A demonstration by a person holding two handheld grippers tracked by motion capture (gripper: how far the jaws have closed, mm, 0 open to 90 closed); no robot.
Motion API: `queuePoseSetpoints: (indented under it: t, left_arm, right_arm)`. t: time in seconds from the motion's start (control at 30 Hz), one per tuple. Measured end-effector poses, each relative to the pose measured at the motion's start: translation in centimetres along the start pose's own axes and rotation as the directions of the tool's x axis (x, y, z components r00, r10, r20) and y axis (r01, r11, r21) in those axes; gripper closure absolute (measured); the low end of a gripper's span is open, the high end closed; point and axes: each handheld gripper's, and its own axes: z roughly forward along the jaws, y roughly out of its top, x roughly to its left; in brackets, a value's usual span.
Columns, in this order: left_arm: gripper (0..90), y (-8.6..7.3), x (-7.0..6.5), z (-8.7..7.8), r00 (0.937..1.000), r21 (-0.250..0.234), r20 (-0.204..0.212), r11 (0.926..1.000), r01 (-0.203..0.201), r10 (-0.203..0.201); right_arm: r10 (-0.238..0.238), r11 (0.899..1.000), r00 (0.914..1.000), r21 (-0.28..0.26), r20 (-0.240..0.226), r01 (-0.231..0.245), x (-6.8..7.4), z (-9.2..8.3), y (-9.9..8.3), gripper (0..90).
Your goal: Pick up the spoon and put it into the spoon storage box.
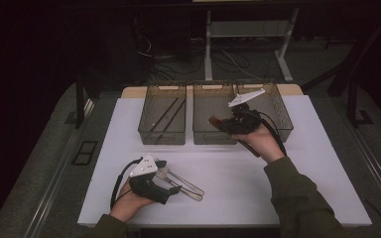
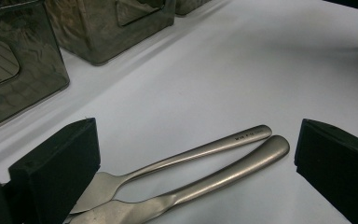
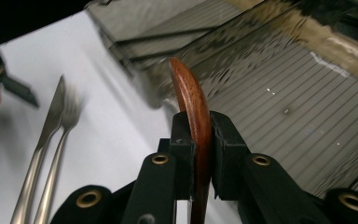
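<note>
A wooden spoon point(image 3: 191, 100) is clamped between the jaws of the right tool point(image 1: 226, 124) above the middle basket point(image 1: 213, 135), so a lowering and release seems due next, while the left tool point(image 1: 171, 184) is held open around a knife point(image 2: 205, 182) and fork point(image 2: 186, 156) lying on the tabletop point(image 1: 287, 173).

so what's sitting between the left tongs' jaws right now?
Two metal utensil handles, the knife and fork, lie on the white table between the open left tongs, seen in the left gripper view.
</note>
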Motion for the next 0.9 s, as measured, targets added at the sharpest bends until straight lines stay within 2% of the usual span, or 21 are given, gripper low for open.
queuePoseSetpoints:
  t: [0.1, 0.4, 0.77, 0.9]
  left_arm:
    - [0.0, 0.0, 0.0, 0.0, 1.0000, -0.005, 0.001, 1.0000, -0.001, 0.001]
    - [0.0, 0.1, -0.2, 0.1, 1.0000, -0.004, 0.005, 1.0000, -0.007, 0.007]
    - [0.0, 0.1, -0.2, 0.1, 0.9998, -0.006, 0.014, 0.9999, -0.011, 0.011]
    - [0.0, 0.1, -0.2, 0.1, 0.9998, -0.012, 0.019, 0.9999, -0.003, 0.003]
  right_arm:
    - [0.035, 0.999, 0.9994, -0.004, 0.004, -0.035, -0.6, 0.4, 0.8, 79.3]
    - [0.086, 0.996, 0.9955, -0.023, 0.041, -0.085, -2.6, 1.5, 3.7, 79.4]
    - [0.097, 0.995, 0.9895, -0.008, 0.107, -0.096, -4.6, 4.3, 6.5, 79.3]
    - [0.109, 0.994, 0.9881, -0.014, 0.109, -0.108, -5.2, 5.2, 6.8, 79.4]
